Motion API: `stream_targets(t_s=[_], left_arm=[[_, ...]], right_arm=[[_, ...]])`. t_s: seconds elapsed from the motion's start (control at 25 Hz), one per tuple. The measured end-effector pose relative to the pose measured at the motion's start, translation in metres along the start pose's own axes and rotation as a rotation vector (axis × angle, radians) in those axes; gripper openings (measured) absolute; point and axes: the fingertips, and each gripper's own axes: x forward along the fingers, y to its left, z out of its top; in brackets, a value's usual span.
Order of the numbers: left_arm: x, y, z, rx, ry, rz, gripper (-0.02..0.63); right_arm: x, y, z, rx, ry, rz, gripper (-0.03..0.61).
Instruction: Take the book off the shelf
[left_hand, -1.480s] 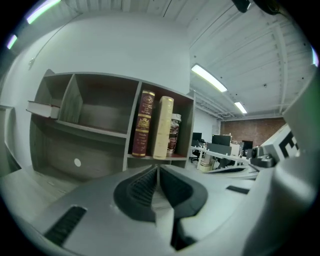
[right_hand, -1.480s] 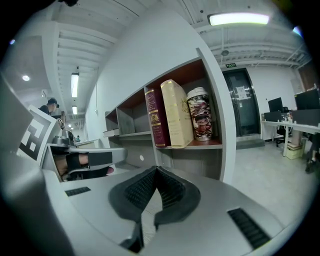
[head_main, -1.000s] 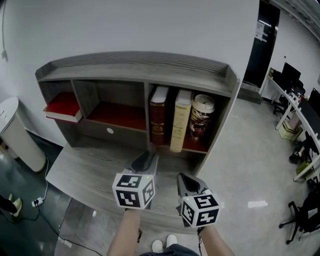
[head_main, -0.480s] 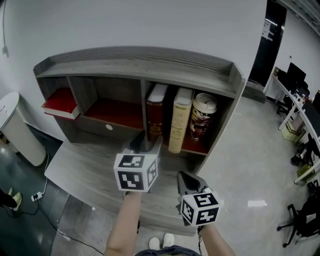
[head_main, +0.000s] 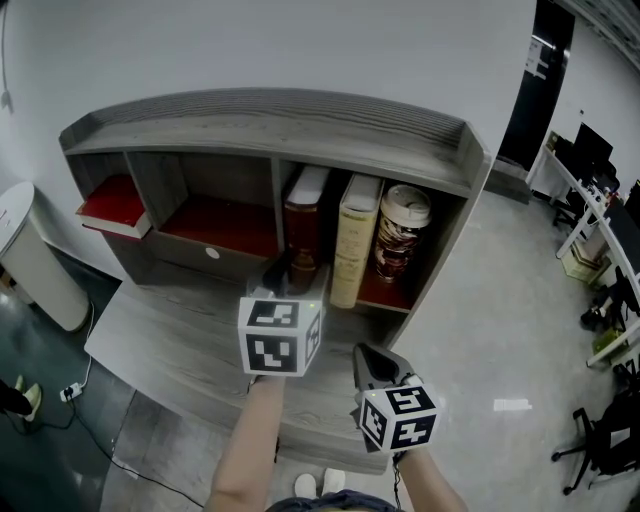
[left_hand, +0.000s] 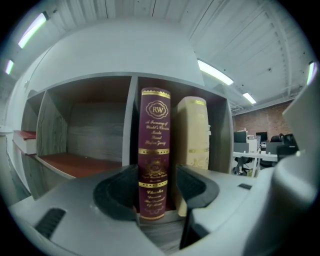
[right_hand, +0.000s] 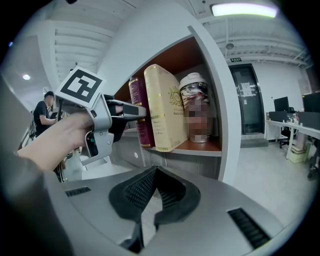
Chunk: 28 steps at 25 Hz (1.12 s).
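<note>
While upright, book (left_hand: 155, 150) on shelf (head_main: 300, 120)

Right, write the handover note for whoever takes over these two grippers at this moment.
Left gripper: jaws opening, one on each side of the maroon hardback book with the gilt spine; pads not pressing on it.
Right gripper: shut, empty, held low in front of the grey wooden shelf unit.
Book: upright in the right-hand compartment, leftmost, next to a cream hardback book and a patterned lidded jar.
Done: left gripper lined up on the spine.
Left: close on the spine and draw the book off the shelf.
</note>
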Motion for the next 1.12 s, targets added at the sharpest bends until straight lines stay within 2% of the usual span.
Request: stream_targets(t_s=[0.48,0.64,1.12], left_arm=[[0.02,0.006,0.0,0.003,0.008,0.018,0.215],[0.024,0.006,-0.001,0.036,-0.001,0.05,0.215],[0.029,0.006,0.001,0.047,-0.007,0.164,0.215]], right_arm=[[0.006,-0.008,-0.007,0.009,0.024,-0.004,0.008],[0.01,-0.011,-0.009,0.016,0.031,-0.008,0.008],[0.018,-0.01,-0.013,0.029,0.048,0.002,0.008]])
